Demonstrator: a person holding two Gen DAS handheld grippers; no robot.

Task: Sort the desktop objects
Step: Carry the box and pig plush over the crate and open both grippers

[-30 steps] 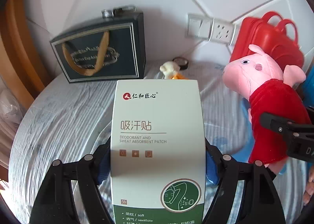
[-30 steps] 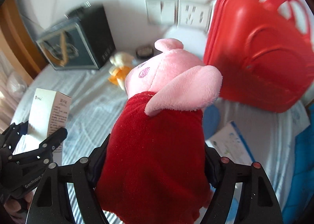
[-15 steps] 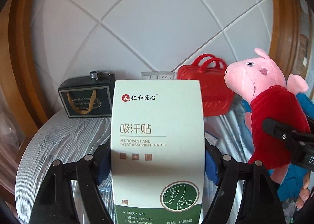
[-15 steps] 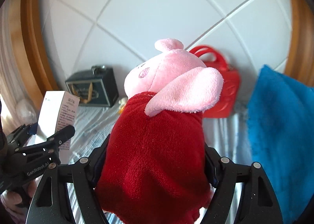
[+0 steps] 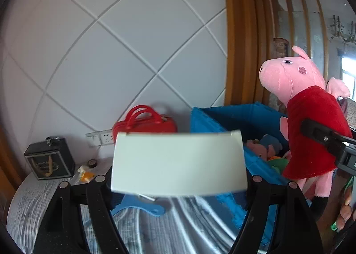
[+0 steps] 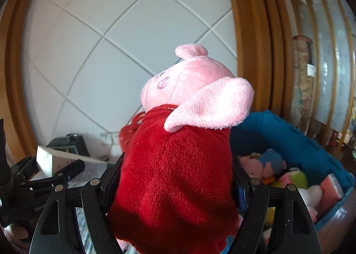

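White carton box (image 5: 179, 162): tipped end-on, plain top face showing, blurred, held aloft. Pink pig plush (image 6: 178, 153), red dress: upright, raised beside blue storage bin (image 6: 296, 140) holding soft toys.

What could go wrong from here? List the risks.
1. The white box sits between the left hand-held gripper's fingers and looks tilted; it might slip out.
2. The plush pig in the right hand-held gripper is soft, so it may sag loose.
3. The blue bin already holds toys; the pig could roll off.
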